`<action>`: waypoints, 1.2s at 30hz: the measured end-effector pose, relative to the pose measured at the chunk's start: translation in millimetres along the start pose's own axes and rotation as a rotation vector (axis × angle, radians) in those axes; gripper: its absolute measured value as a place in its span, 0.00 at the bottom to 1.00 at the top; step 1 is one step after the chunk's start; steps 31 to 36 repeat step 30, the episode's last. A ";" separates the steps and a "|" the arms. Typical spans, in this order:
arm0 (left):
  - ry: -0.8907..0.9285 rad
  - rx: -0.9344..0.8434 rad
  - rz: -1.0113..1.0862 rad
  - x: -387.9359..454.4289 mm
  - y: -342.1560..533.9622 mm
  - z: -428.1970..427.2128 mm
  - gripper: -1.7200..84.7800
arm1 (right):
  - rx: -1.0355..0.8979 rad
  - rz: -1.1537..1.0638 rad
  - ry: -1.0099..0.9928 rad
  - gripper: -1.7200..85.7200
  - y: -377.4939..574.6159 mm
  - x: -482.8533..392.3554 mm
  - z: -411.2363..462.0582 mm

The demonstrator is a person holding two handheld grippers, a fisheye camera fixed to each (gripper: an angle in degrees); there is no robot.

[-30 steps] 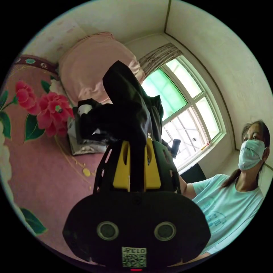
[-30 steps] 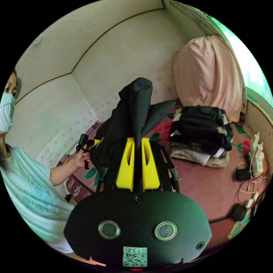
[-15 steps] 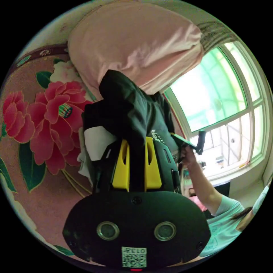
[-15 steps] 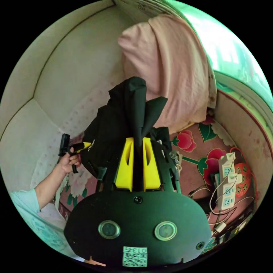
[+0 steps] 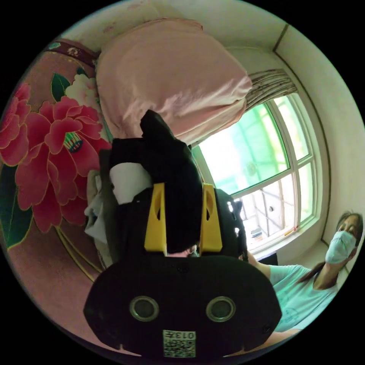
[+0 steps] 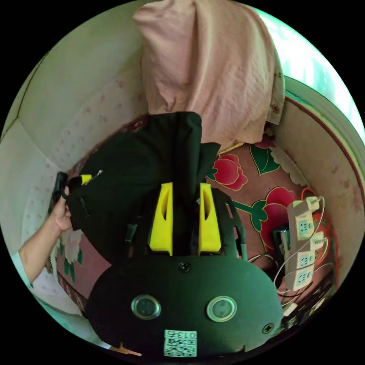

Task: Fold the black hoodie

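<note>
The black hoodie (image 5: 171,159) is a folded bundle lying over a stack of folded clothes (image 5: 127,182) on the bed. In the left gripper view, my left gripper (image 5: 182,186) has its yellow jaws spread apart, with a loose hump of hoodie cloth between them. In the right gripper view, my right gripper (image 6: 185,186) also has its jaws parted around a standing fold of the hoodie (image 6: 125,171). The left gripper (image 6: 81,178) shows there at the hoodie's far end, held by a hand (image 6: 61,216).
A big pink pillow bundle (image 5: 171,76) (image 6: 213,68) leans on the wall just behind the stack. The bed has a pink floral sheet (image 5: 49,133) (image 6: 228,171). White power strips with cables (image 6: 304,235) lie at the right. A window (image 5: 258,163) and the person (image 5: 304,281) are beyond.
Both grippers' jaws have spread apart from their tight pinch on the hoodie. The hoodie has come down onto the stack by the pink pillow, and both cameras have swung.
</note>
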State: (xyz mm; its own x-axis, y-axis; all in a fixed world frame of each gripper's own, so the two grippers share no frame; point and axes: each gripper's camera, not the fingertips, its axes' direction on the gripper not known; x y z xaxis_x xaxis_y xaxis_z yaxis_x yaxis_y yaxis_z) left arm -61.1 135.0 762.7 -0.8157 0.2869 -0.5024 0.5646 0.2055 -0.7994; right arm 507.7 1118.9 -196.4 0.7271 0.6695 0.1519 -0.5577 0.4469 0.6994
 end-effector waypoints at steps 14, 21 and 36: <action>-0.344 0.165 -0.292 12.8 520.8 -283.4 0.02 | -0.092 -0.356 -0.027 0.03 291.0 -361.2 -99.2; -0.542 0.176 -0.343 39.9 686.4 -388.1 0.01 | -0.244 -0.647 -0.318 0.02 359.1 -632.9 -45.3; -0.806 0.344 -0.377 94.5 880.3 -550.9 0.01 | -0.475 -0.800 -0.527 0.02 442.8 -970.4 40.2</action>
